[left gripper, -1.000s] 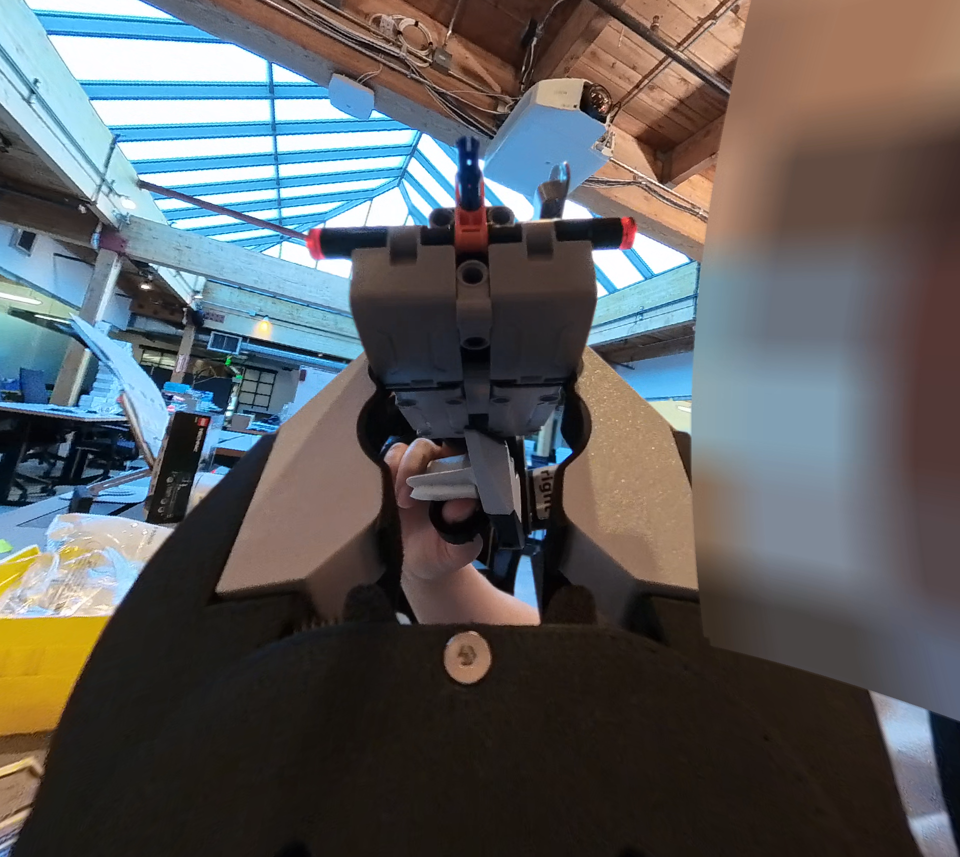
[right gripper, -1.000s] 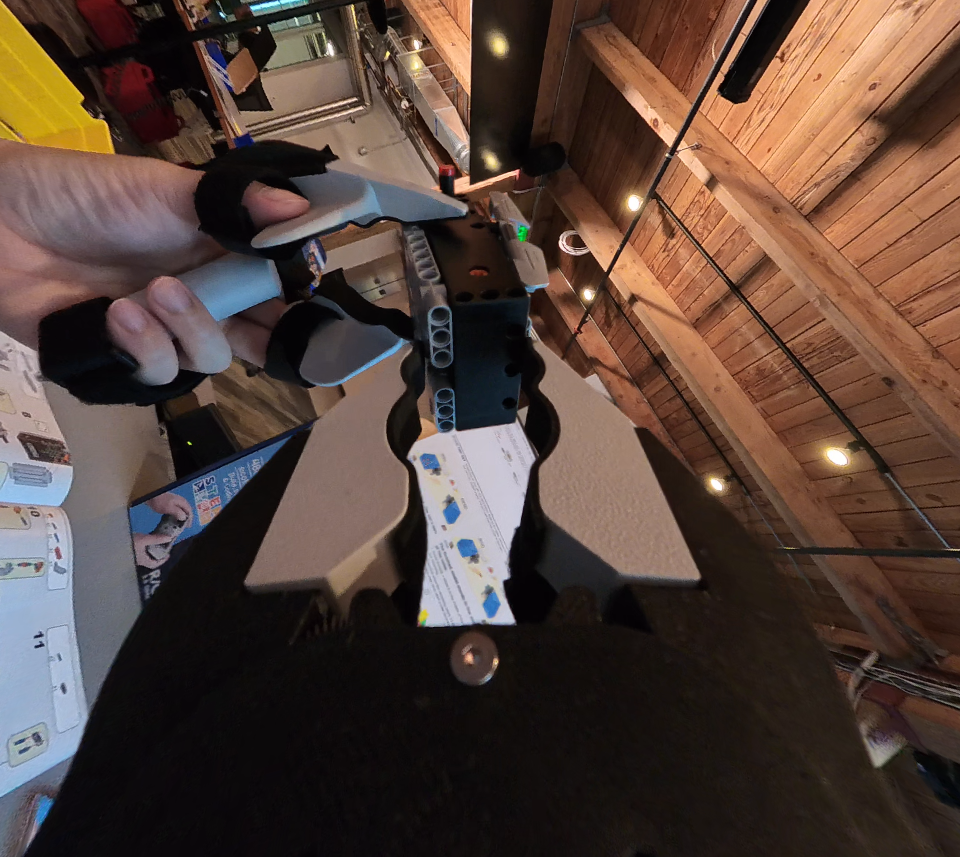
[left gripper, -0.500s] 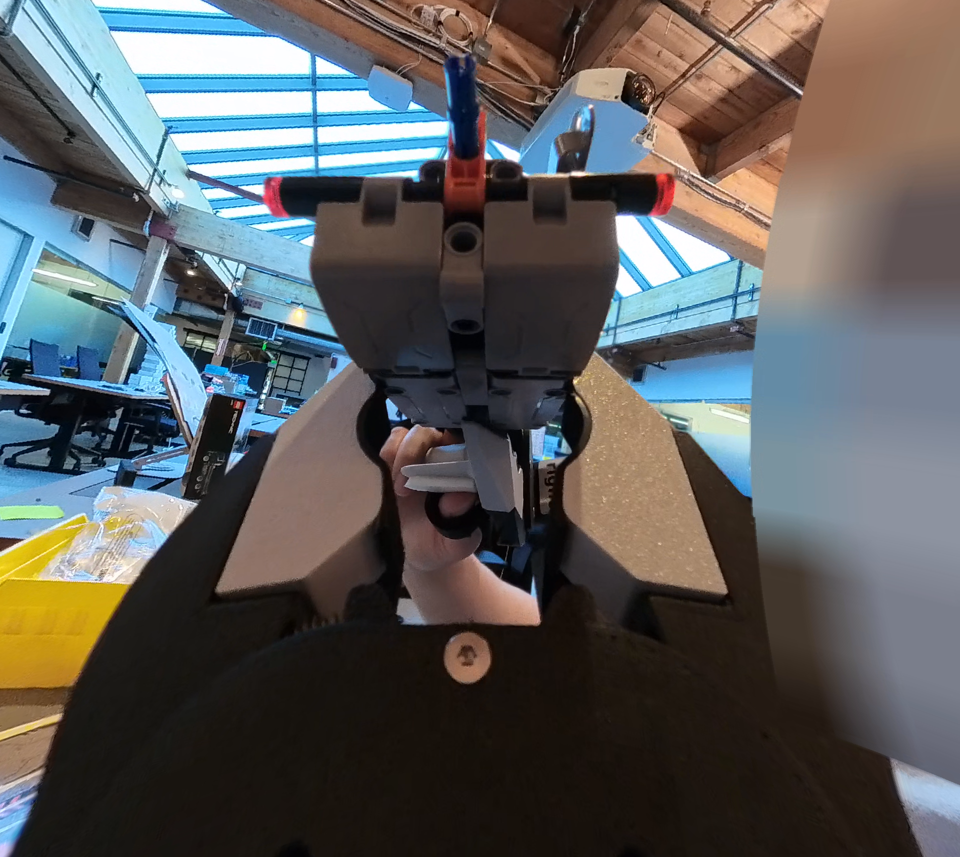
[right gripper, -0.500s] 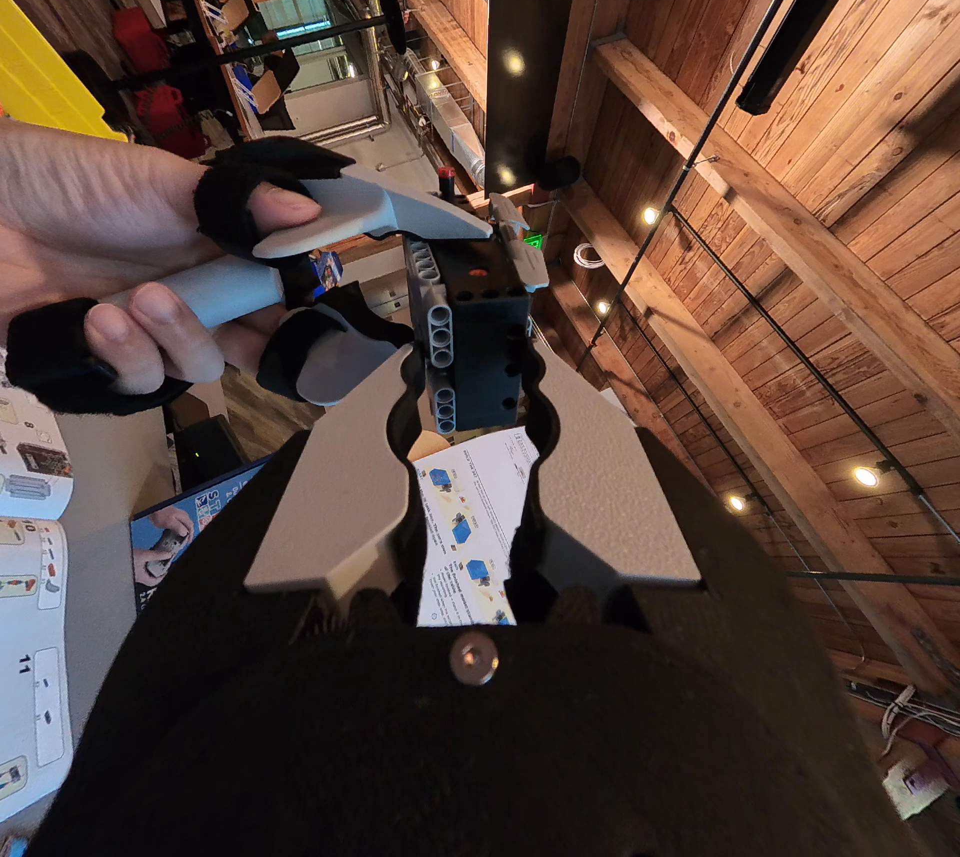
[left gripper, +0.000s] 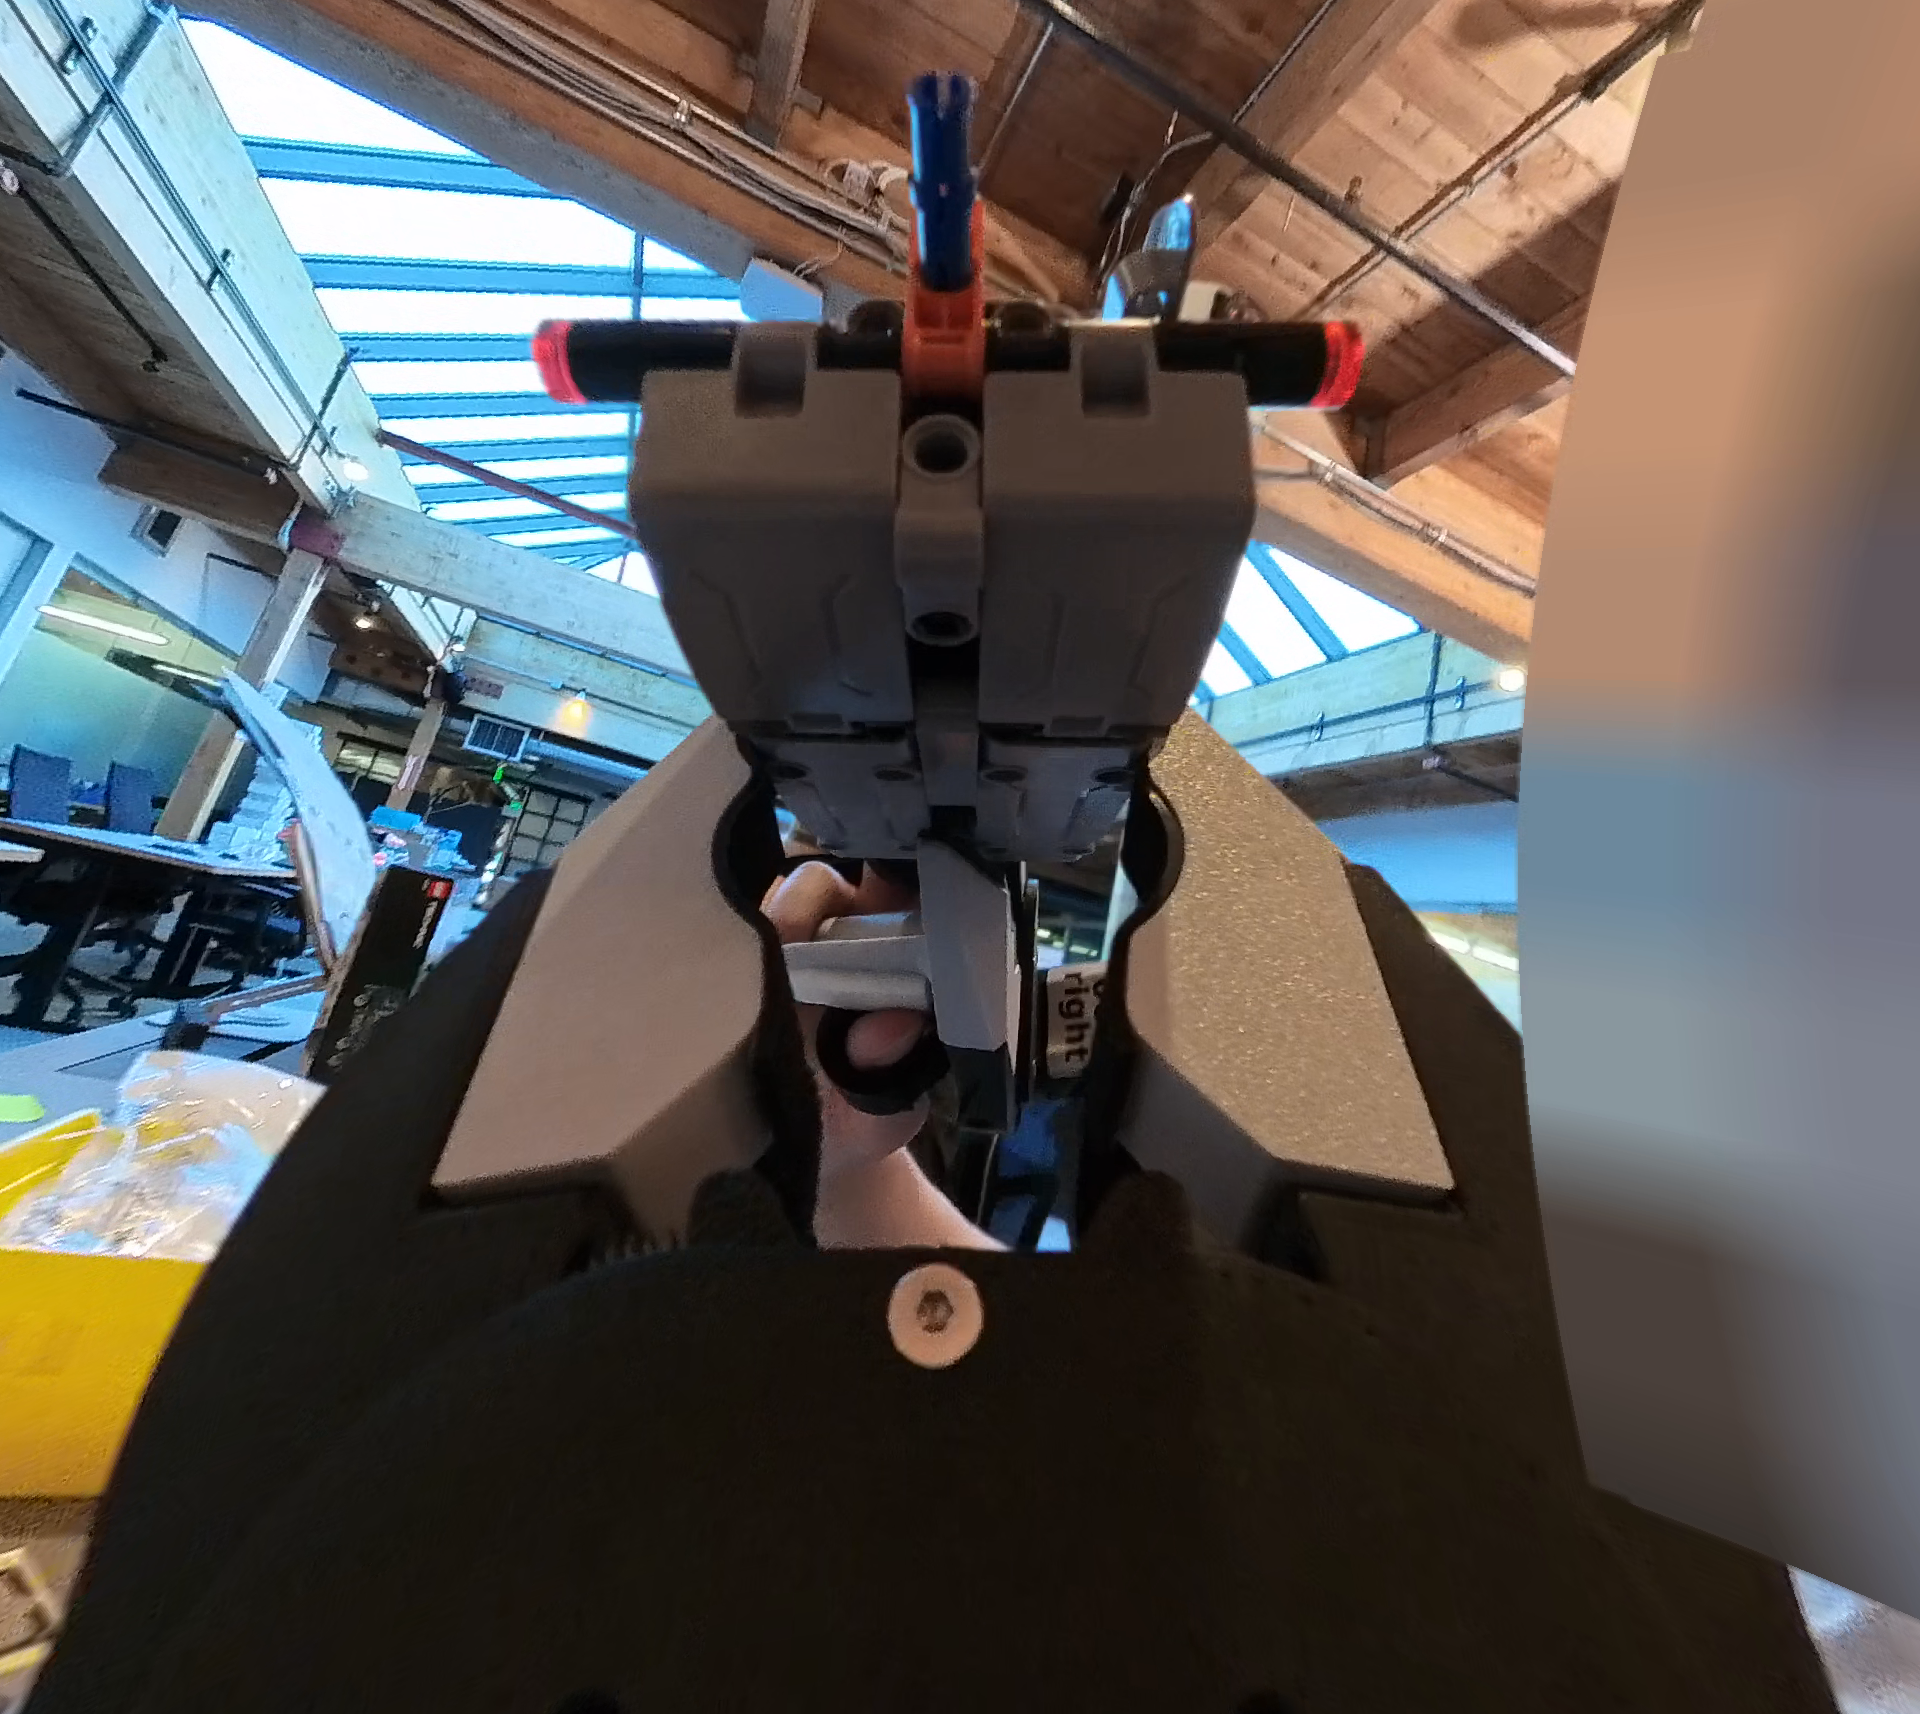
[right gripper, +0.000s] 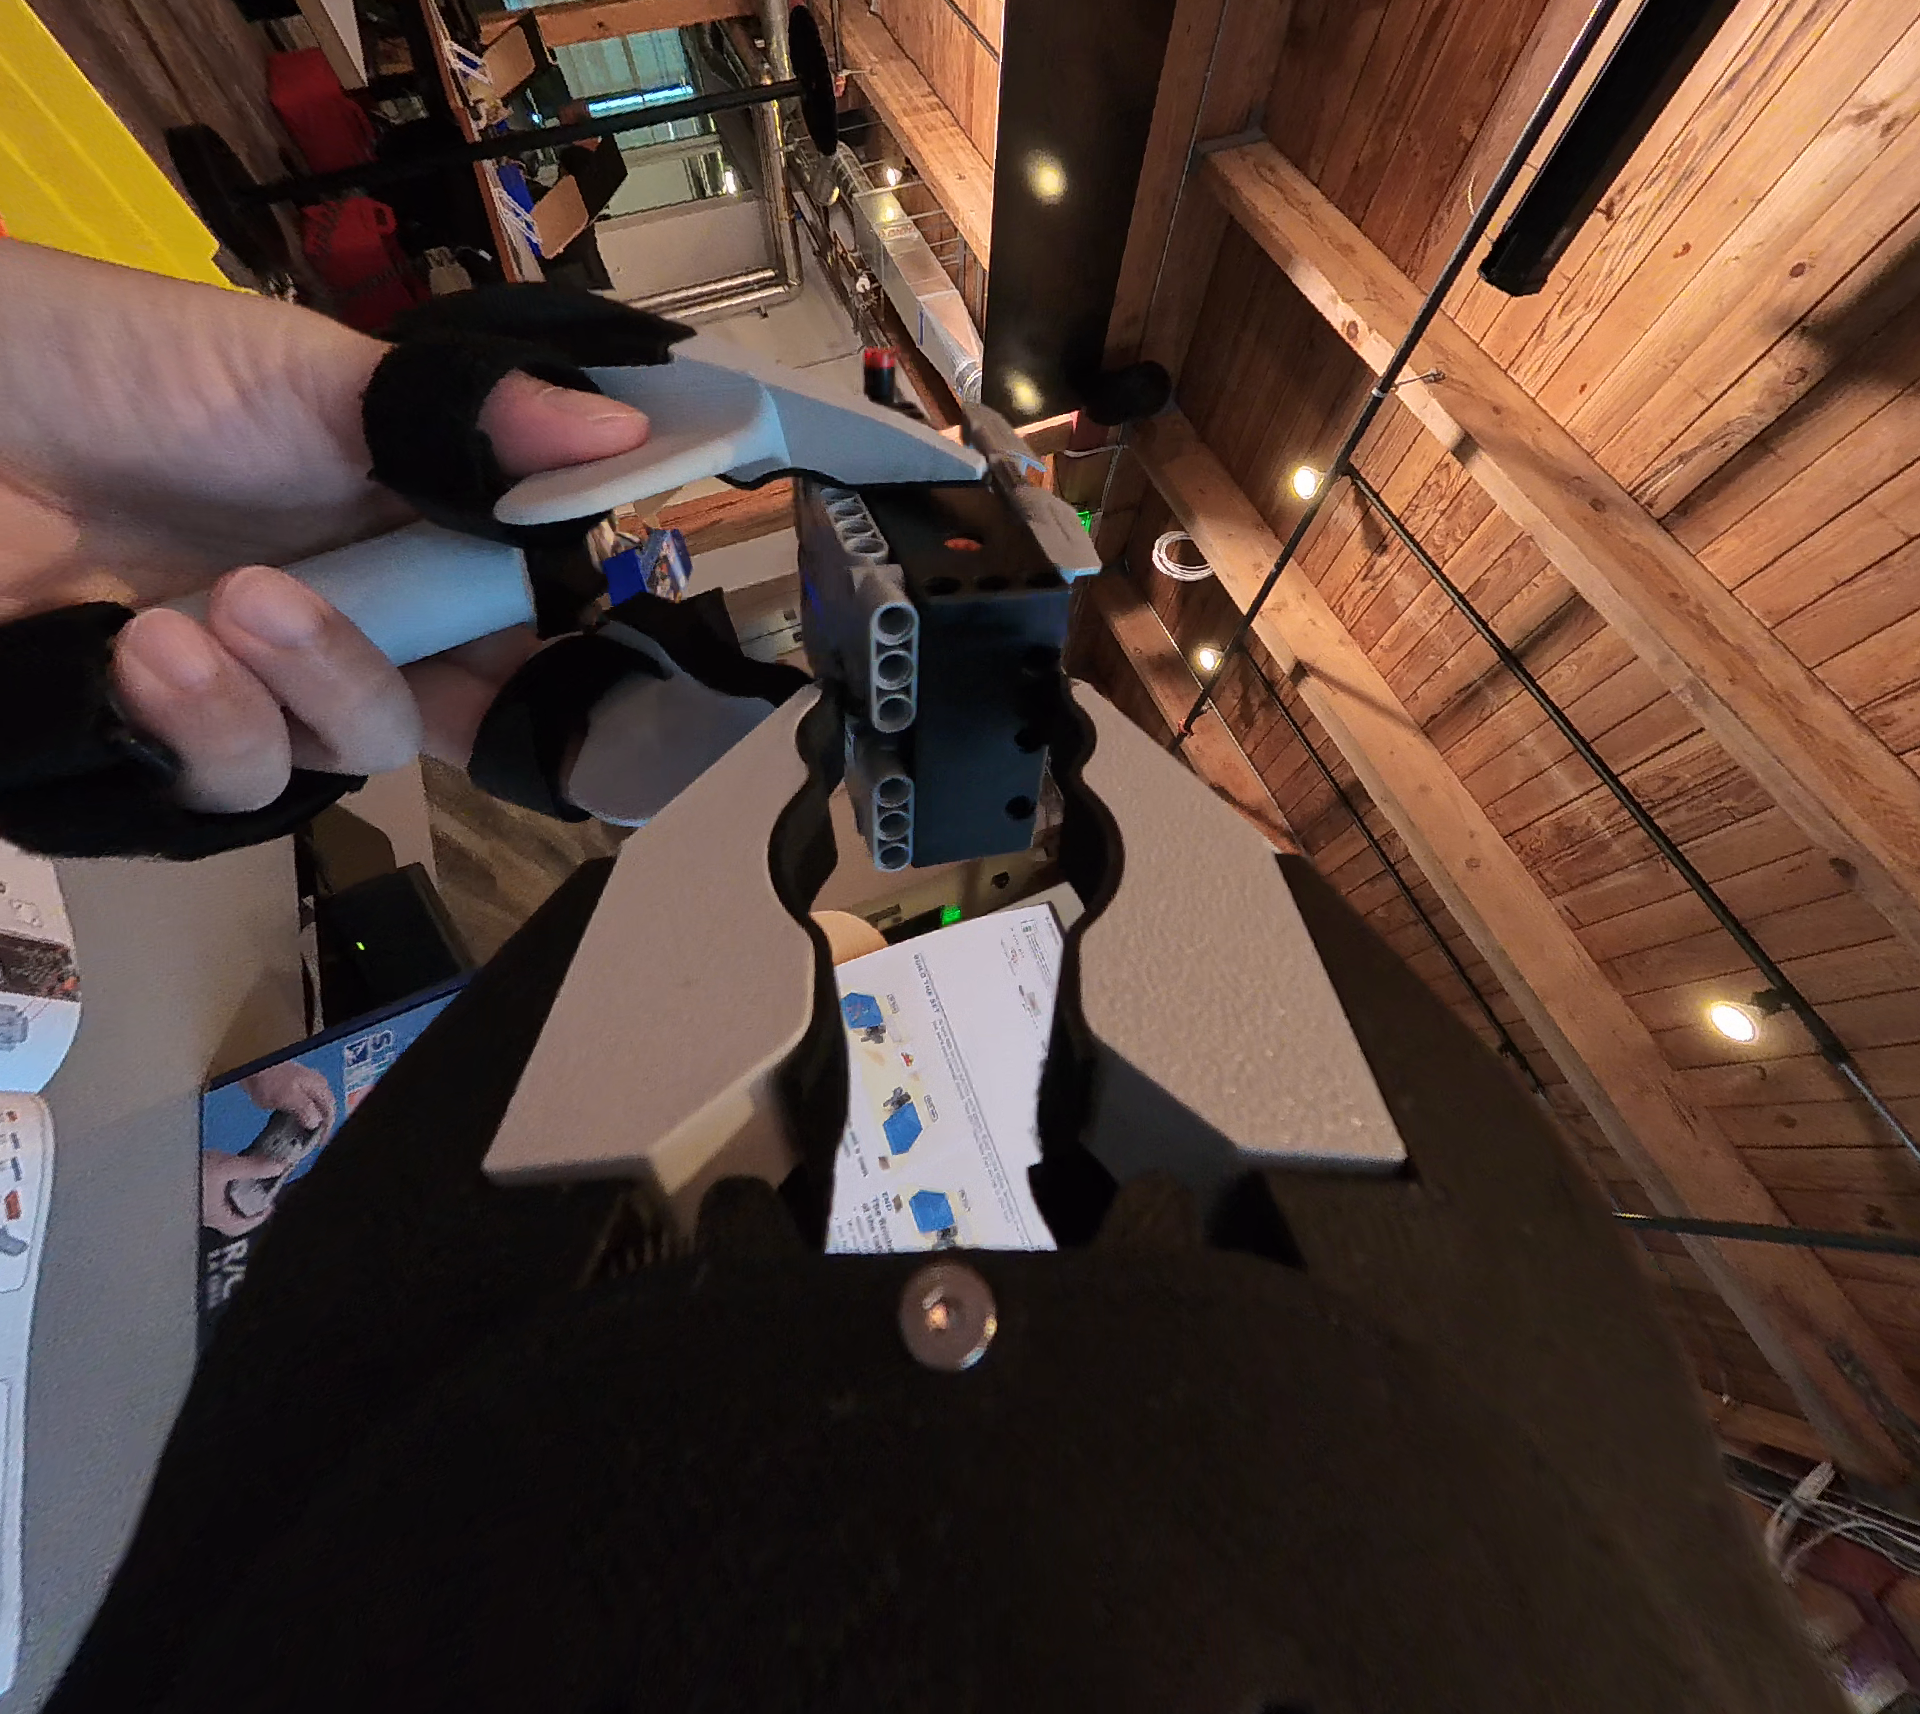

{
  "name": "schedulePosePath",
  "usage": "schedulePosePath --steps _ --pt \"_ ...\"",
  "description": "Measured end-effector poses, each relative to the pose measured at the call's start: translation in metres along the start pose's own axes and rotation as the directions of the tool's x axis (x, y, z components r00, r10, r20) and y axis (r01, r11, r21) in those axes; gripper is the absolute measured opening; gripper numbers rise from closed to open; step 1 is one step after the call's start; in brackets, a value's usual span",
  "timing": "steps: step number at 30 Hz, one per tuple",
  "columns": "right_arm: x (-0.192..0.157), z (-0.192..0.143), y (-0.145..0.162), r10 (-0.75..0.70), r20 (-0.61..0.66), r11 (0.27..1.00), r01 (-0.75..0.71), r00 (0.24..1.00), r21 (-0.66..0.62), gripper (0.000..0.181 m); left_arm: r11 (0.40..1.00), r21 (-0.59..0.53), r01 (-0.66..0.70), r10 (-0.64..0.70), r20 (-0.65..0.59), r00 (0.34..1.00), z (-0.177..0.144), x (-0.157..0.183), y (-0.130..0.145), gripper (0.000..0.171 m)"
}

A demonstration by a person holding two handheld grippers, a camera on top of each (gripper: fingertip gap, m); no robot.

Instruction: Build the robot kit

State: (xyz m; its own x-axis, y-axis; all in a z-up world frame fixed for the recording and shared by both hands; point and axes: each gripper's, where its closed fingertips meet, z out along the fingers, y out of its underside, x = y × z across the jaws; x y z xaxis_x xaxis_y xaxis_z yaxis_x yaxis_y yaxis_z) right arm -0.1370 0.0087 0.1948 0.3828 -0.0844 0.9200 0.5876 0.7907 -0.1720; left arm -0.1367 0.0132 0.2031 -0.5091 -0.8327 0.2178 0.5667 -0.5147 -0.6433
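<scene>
Gripping the grey brick assembly at its lower end, your left gripper has its jaws closed on it. Your right gripper pinches the same build by its black block, both held aloft under the wooden ceiling. Risk: opposing pulls could pop the blue pin or the black axle loose. Against a second ago, the assembly sits nearer the left camera; the hand on the left gripper's handle has barely shifted.
</scene>
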Motion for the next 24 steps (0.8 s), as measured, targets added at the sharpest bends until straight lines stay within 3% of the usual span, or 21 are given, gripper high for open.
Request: schedulePosePath --steps 5,14,19,24 --pt "-0.001 0.014 0.005 0.020 0.014 0.999 -0.019 1.000 -0.049 0.055 0.998 0.058 0.000 0.000 -0.006 1.000 -0.003 0.003 -0.010 0.064" --pt "-0.003 0.017 0.001 0.054 0.097 0.988 -0.039 0.994 -0.149 0.083 0.989 0.081 -0.127 0.116 0.124 0.986 -0.015 -0.008 -0.026 0.064" --pt "-0.005 0.024 -0.029 0.102 0.288 0.962 -0.020 0.952 -0.274 0.095 0.956 0.043 -0.291 0.271 0.260 0.927 -0.023 -0.015 -0.035 0.064" --pt "0.013 0.056 -0.051 0.333 0.189 0.877 -0.230 0.924 -0.422 0.087 0.883 -0.035 -0.469 0.447 0.375 0.812 -0.029 -0.017 -0.042 0.064"
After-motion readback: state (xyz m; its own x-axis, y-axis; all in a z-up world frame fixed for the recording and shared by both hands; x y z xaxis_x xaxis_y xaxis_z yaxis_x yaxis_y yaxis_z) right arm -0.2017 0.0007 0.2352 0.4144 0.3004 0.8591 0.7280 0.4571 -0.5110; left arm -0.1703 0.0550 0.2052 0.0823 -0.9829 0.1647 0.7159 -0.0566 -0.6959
